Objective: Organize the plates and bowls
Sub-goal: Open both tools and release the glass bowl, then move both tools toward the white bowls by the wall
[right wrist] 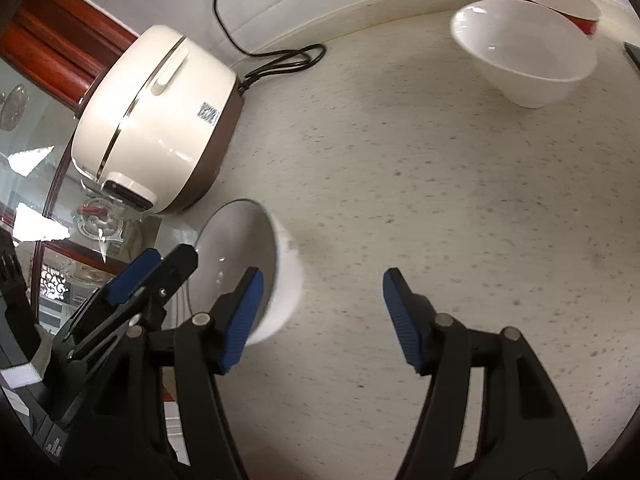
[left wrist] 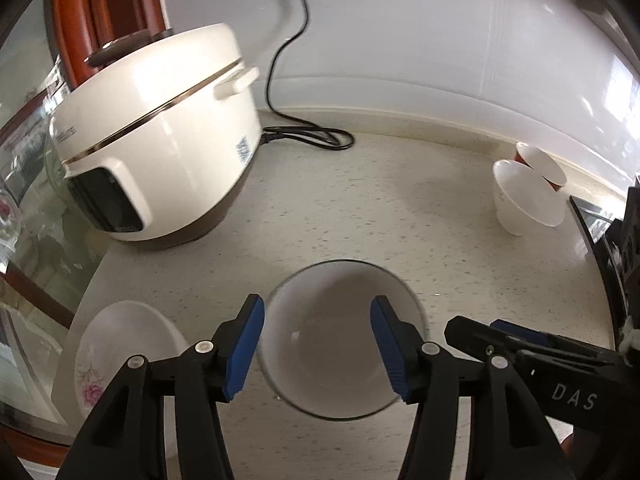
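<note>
- A speckled desk (left wrist: 360, 208) carries a rice cooker (left wrist: 160, 132) and two bowls (left wrist: 524, 196) by the wall.
- Left tongs (left wrist: 318, 350) gape apart over a white bowl (left wrist: 340, 336) on the desk.
- Right tongs (right wrist: 322, 318) gape apart beside it, holding nothing.

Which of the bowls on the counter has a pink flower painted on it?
The shallow bowl at the counter's left edge, beside the rice cooker; the other bowls are plain white inside.
</note>
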`<action>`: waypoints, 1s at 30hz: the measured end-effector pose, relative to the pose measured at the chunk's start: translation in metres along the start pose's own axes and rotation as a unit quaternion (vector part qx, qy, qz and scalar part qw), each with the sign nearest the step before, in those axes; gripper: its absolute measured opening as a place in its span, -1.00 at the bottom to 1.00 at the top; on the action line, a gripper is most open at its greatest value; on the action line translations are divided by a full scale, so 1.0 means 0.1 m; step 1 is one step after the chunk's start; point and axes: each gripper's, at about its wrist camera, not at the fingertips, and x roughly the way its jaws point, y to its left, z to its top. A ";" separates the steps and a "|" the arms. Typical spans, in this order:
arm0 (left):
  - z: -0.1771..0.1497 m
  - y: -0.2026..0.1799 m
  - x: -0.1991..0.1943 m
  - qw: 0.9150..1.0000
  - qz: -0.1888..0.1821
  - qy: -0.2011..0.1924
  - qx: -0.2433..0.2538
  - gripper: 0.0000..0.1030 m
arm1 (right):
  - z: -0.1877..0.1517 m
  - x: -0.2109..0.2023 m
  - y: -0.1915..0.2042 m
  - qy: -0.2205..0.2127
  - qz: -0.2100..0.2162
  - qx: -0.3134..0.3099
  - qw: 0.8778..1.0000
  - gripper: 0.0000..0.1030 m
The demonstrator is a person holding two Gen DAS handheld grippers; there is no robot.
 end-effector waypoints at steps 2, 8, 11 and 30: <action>0.02 -0.13 0.01 1.000 -0.002 0.000 0.007 0.10 | 0.01 -0.05 -0.11 -0.001 -0.002 0.007 1.000 0.28; 0.06 -0.49 0.05 1.000 -0.012 0.002 0.026 0.10 | 0.03 -0.23 -0.42 -0.010 -0.008 0.023 1.000 0.28; 0.07 -0.67 0.06 0.999 -0.016 0.004 0.036 0.10 | 0.05 -0.31 -0.58 -0.015 -0.013 0.033 0.999 0.28; 0.24 -1.29 0.28 0.997 -0.028 0.048 0.060 0.10 | 0.28 -0.65 -1.40 -0.048 -0.014 0.102 0.994 0.30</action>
